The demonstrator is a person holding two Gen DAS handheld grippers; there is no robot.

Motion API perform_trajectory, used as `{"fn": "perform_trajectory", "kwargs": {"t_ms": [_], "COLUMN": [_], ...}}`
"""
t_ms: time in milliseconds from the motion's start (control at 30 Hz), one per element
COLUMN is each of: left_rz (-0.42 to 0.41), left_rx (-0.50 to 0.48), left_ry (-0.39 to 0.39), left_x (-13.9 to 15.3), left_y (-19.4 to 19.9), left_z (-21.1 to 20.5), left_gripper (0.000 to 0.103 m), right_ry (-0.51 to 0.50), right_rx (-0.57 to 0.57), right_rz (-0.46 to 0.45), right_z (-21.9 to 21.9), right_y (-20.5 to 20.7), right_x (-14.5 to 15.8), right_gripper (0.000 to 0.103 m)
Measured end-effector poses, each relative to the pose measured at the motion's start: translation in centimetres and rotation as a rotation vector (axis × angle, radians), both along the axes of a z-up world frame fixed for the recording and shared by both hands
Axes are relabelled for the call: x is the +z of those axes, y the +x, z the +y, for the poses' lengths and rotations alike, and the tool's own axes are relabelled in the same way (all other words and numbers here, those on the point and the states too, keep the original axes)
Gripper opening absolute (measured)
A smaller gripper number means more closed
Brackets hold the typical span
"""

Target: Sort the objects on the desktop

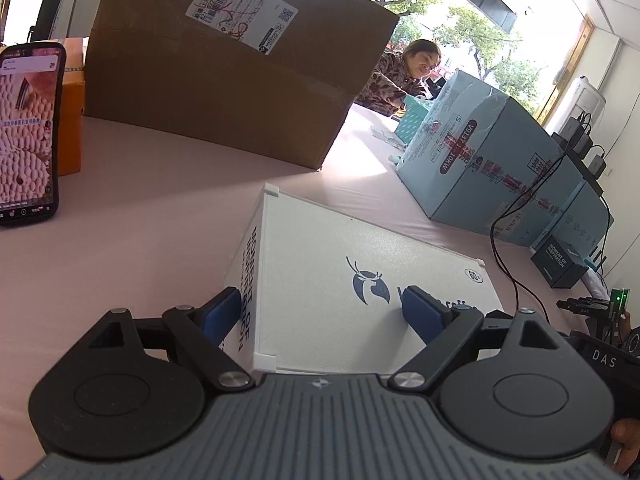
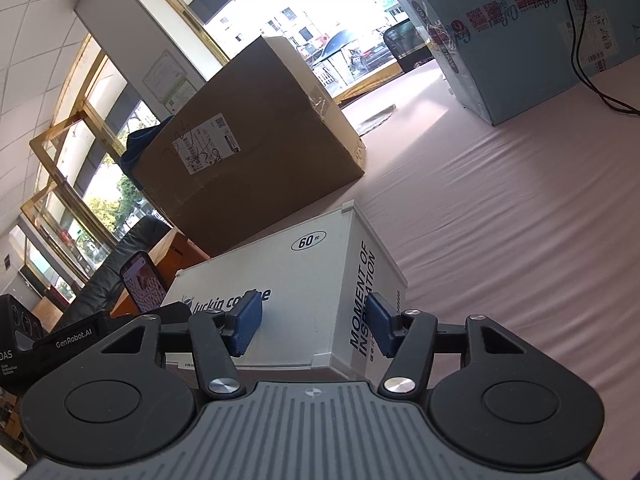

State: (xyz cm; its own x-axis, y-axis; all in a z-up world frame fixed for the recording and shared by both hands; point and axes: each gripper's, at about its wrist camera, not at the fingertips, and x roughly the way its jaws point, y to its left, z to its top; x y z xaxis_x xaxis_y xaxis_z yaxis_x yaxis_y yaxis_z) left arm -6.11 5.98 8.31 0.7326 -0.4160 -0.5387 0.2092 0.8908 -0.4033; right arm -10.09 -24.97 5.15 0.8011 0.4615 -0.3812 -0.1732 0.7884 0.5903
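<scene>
The white coffee box lies flat on the pink-covered table, its long axis running from one gripper across to the other. The left gripper and right gripper each straddle a near corner, blue pads spread wide. Only the left view shows the phone close up and a seated person. Whether the pads touch the box, I cannot tell.

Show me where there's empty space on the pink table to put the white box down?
The widest bare patch of pink tablecloth lies between the white coffee box, the big brown cardboard box and the pale blue carton. Another bare strip runs between the upright black phone and the white box. It is crowded by the small black box and cables.
</scene>
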Motion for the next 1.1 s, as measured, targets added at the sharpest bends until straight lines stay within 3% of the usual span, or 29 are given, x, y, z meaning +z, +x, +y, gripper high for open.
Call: {"fn": "perform_trajectory", "kwargs": {"t_ms": [533,767,1100], "left_rz": [0.004,0.052,0.041], "left_rx": [0.204,0.283,0.277], "left_ry": [0.029,0.01,0.011], "left_x": [0.8,-0.8,-1.2], "left_y": [-2.8,-3.5,-3.5], "left_z": [10.4,14.5,15.0], "left_gripper": [0.087,0.087,0.089], "right_ry": [-0.014,-0.038,-0.057], "right_rx": [0.195,0.254,0.242], "right_rz": [0.036,0.05,0.032], "right_z": [10.2,14.5,15.1], "right_y": [2.3,3.3,3.0], "right_x": [1.1,0.6,0.4], "right_gripper": [0.052,0.052,0.052]}}
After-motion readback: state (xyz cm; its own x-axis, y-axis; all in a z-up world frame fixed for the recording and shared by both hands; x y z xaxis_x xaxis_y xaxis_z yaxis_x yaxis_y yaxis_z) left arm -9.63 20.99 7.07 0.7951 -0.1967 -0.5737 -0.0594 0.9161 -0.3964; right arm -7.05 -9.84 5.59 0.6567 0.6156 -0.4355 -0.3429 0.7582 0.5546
